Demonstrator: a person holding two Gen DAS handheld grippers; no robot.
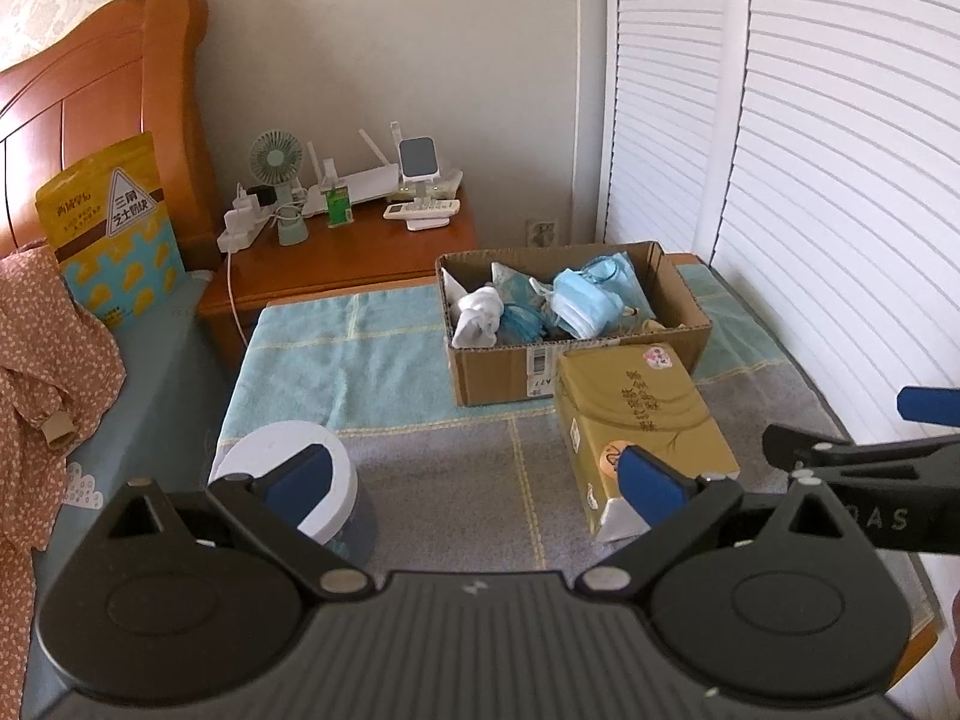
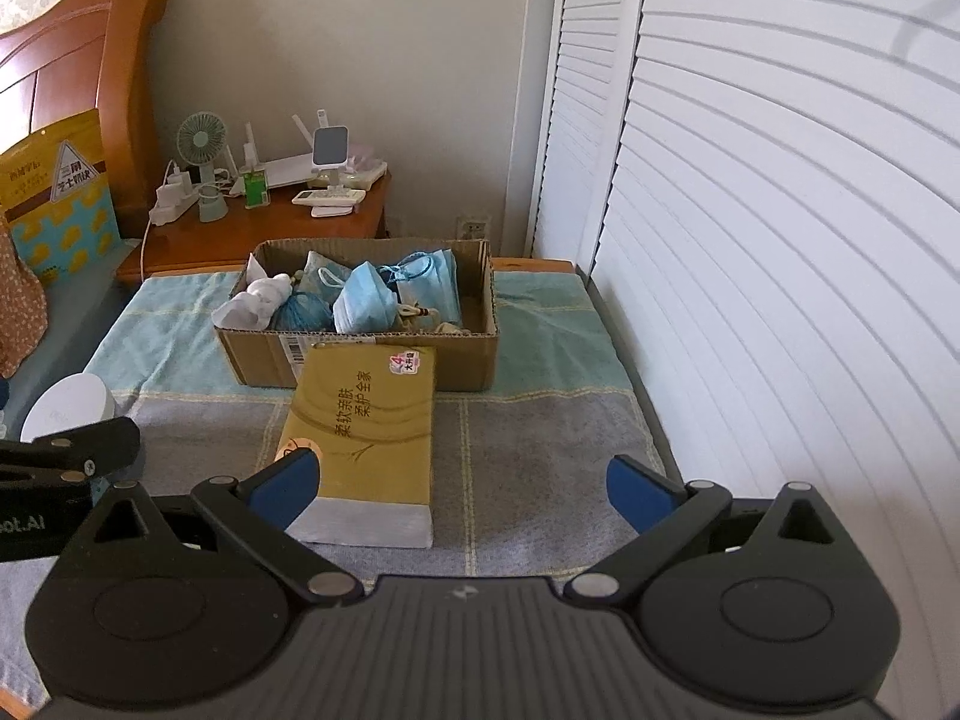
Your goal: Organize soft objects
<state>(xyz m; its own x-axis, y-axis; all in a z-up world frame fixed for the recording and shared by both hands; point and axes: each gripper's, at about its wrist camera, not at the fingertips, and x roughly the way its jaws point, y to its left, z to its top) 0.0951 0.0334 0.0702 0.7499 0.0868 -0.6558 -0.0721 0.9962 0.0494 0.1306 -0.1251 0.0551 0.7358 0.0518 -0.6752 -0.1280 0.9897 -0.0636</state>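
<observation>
A gold tissue pack (image 1: 642, 426) (image 2: 366, 438) lies on the towel-covered surface, just in front of a cardboard box (image 1: 498, 369) (image 2: 468, 360). The box holds blue face masks (image 1: 585, 300) (image 2: 366, 300), a white sock (image 1: 477, 312) (image 2: 255, 303) and other soft items. My left gripper (image 1: 477, 480) is open above the towel, between a white round lidded jar (image 1: 288, 462) (image 2: 66, 414) and the tissue pack. My right gripper (image 2: 462, 480) is open too, its left pad over the pack's near corner. Neither holds anything.
A wooden nightstand (image 1: 336, 258) (image 2: 264, 228) behind the box carries a small fan, power strip, router and remote. A bed with a yellow snack bag (image 1: 111, 234) and a dotted pink garment (image 1: 42, 360) lies left. White louvered doors (image 2: 750, 240) run along the right.
</observation>
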